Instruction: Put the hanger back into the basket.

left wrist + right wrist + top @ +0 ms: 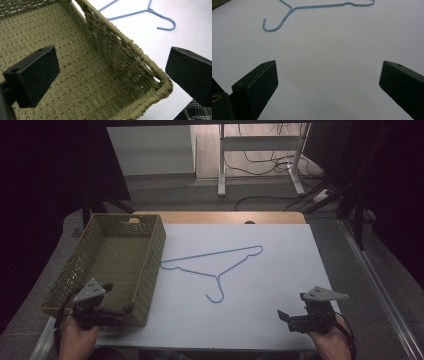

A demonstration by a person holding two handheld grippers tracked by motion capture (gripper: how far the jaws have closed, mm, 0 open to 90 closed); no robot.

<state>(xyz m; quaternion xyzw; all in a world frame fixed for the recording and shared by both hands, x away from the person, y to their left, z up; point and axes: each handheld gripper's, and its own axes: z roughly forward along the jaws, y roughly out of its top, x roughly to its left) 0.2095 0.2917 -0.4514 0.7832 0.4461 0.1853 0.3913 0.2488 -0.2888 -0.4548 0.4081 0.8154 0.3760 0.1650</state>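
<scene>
A blue wire hanger lies flat on the white table cover, its hook toward me. It lies ahead of the left gripper's jaws and of the right gripper's jaws. An olive woven basket stands at the left with nothing in it. My left gripper is open at the basket's near right corner; one jaw is over the basket floor, the other outside the wall. My right gripper is open over bare cover near the front right, well short of the hanger.
The white cover spans most of the wooden table. Beyond the far edge stand a white desk frame and floor cables. A strip of the basket edges the right gripper view. Plaid cloth lies below the left gripper.
</scene>
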